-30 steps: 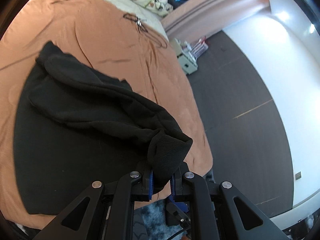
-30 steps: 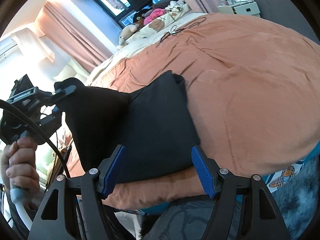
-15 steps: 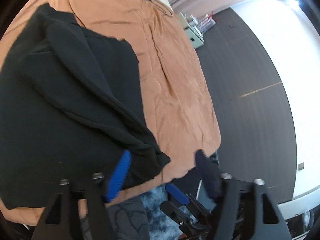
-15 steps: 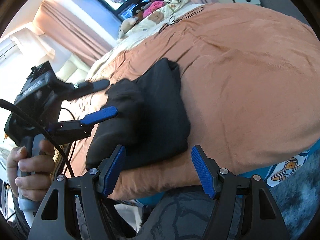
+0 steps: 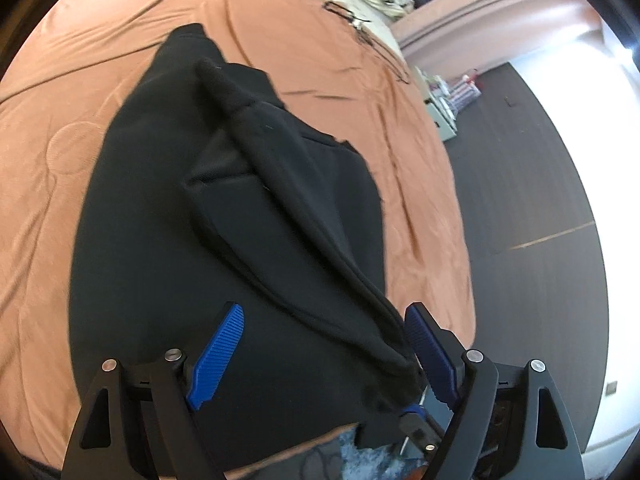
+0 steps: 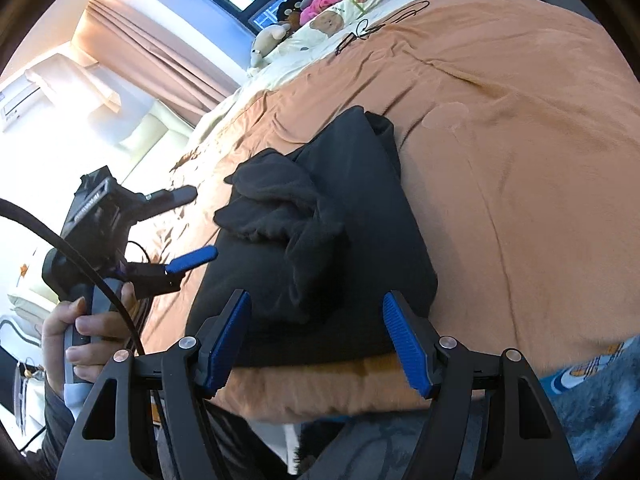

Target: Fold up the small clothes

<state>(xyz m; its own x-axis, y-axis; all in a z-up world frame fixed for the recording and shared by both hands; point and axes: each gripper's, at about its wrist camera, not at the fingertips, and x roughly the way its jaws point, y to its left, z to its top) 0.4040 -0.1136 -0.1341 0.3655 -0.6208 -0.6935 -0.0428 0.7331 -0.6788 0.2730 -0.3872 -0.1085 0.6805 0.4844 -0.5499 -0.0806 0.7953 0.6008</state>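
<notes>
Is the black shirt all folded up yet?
Not yet. The black garment lies on the orange bedspread, one part flopped across its middle. The left gripper is opening, cloth between its jaws; the right gripper is open. Smoothing and more folds remain.

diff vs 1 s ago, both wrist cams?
The left gripper let go of the black garment: the sleeve end it pinched now lies dropped across the garment on the orange bedspread, jaws opening. The right gripper stays open and empty over the near edge.
</notes>
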